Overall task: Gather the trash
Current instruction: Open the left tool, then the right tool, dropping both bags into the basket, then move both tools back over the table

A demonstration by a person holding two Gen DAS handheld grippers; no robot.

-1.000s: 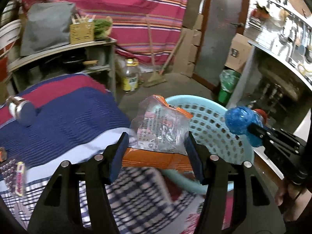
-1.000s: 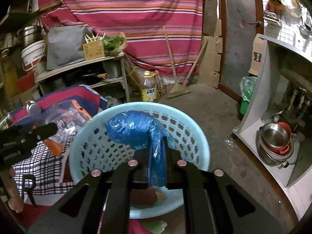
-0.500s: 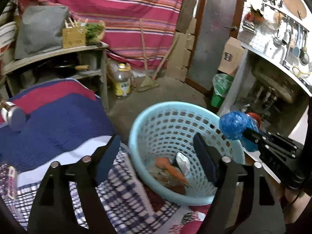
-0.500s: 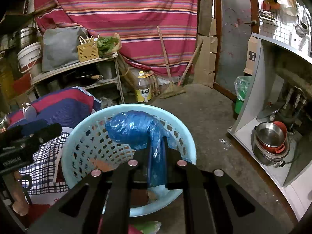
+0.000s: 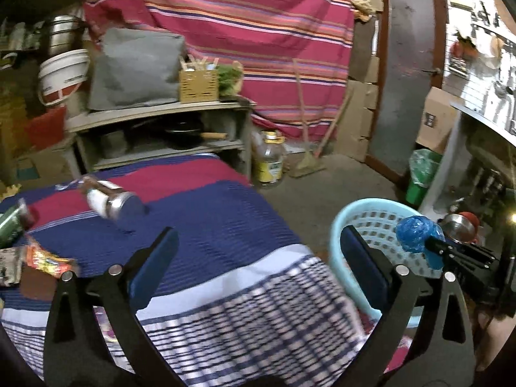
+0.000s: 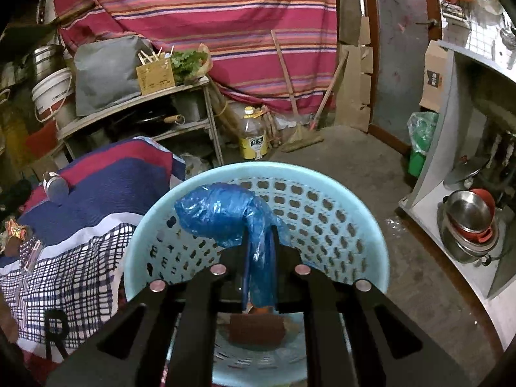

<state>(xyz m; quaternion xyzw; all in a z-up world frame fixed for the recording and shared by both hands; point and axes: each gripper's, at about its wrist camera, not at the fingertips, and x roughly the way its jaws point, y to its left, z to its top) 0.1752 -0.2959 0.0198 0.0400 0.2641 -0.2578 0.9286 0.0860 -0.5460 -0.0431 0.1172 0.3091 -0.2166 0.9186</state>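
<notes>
My right gripper (image 6: pixel 259 251) is shut on a crumpled blue plastic bag (image 6: pixel 222 216) and holds it over the light blue perforated basket (image 6: pixel 371 225). Trash lies at the basket's bottom, partly hidden by my fingers. In the left wrist view the same bag (image 5: pixel 417 233) shows over the basket (image 5: pixel 358 213) at the right. My left gripper (image 5: pixel 254 267) is open and empty above the striped cloth (image 5: pixel 209 213). A metal can (image 5: pixel 109 201) lies on the cloth at the far left. An orange snack wrapper (image 5: pixel 45 262) lies at the left edge.
A shelf (image 5: pixel 161 119) with a grey bag, a pan and a yellow box stands behind the cloth. An oil jug (image 5: pixel 269 159) and a broom (image 5: pixel 306 158) are on the floor. A green bin (image 5: pixel 421 177) and stacked pots (image 6: pixel 471 222) are at the right.
My left gripper let go of the orange snack bag into the basket, opened wide, and swung left over the cloth. The right gripper stays shut on the blue bag over the basket.
</notes>
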